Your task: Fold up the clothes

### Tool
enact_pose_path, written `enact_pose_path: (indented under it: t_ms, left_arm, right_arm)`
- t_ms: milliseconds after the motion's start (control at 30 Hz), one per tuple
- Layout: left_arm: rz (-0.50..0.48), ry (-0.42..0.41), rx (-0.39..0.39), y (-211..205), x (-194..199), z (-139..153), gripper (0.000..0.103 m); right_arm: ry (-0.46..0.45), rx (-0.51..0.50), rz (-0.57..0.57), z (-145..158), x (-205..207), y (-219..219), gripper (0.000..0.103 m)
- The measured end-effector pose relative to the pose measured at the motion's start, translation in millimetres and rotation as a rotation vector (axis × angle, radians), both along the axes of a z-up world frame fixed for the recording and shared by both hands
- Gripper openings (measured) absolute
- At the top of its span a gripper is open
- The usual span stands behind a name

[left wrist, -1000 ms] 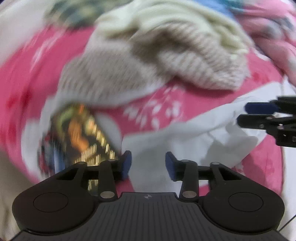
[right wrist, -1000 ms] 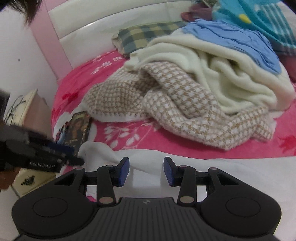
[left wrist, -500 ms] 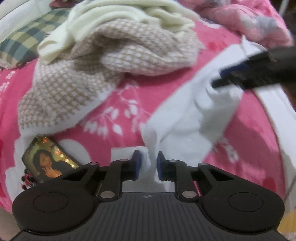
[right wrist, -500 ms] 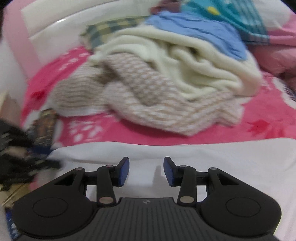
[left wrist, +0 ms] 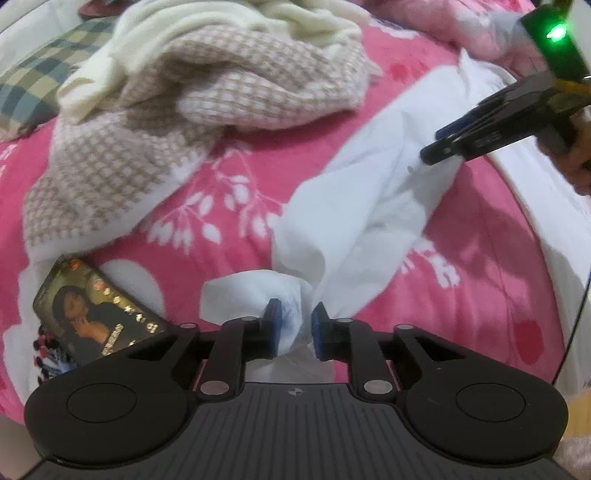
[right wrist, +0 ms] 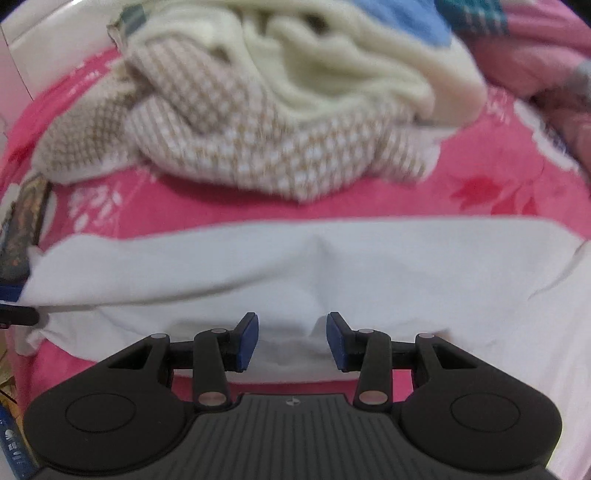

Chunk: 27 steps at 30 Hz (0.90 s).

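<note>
A white garment (left wrist: 369, 199) lies stretched across the pink floral bedsheet (left wrist: 236, 173). My left gripper (left wrist: 295, 326) is shut on a bunched edge of it at the near end. In the left wrist view my right gripper (left wrist: 437, 146) reaches in from the upper right, over the garment's far part. In the right wrist view the white garment (right wrist: 332, 266) spreads wide, and my right gripper (right wrist: 291, 339) stands open with a raised fold of the cloth between its blue pads (right wrist: 246, 341). My left gripper's tip (right wrist: 16, 308) shows at the far left edge, on the cloth's end.
A pile of clothes sits behind: a beige checked knit (left wrist: 177, 122) (right wrist: 280, 147), a cream sweater (left wrist: 229, 26) (right wrist: 332, 62) and a blue garment (right wrist: 399, 18). A phone (left wrist: 92, 321) lies at the left. A plaid pillow (left wrist: 29, 85) and a pink quilt (right wrist: 546, 62) are further back.
My left gripper went from open to shut on the white garment's edge and pulled it taut. My right gripper shifted over the garment's middle and stays open.
</note>
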<state>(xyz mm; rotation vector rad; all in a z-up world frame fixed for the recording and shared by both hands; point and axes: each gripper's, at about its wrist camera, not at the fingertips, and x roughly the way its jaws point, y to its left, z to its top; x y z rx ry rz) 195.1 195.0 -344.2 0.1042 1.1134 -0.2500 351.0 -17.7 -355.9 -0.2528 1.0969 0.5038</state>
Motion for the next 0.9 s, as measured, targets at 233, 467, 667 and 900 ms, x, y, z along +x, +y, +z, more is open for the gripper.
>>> enact_pose_path:
  t_ms: [233, 467, 667, 900]
  left_arm:
    - [0.287, 0.026, -0.098, 40.3, -18.8, 13.2, 0.045]
    - [0.538, 0.091, -0.233, 82.9, -38.4, 7.5, 0.045]
    - [0.574, 0.069, -0.308, 93.1, -35.2, 9.7, 0.045]
    - [0.637, 0.157, -0.506, 112.4, 3.8, -6.9, 0.053]
  right_arm:
    - [-0.005, 0.151, 0.154, 19.7, -28.1, 33.5, 0.044]
    - [-0.098, 0.129, 0.557, 7.3, -91.8, 110.3, 0.044]
    - [-0.177, 0.052, 0.683, -6.6, -101.6, 138.0, 0.045]
    - [-0.064, 0.145, 0.546, 2.0, -92.9, 119.7, 0.045]
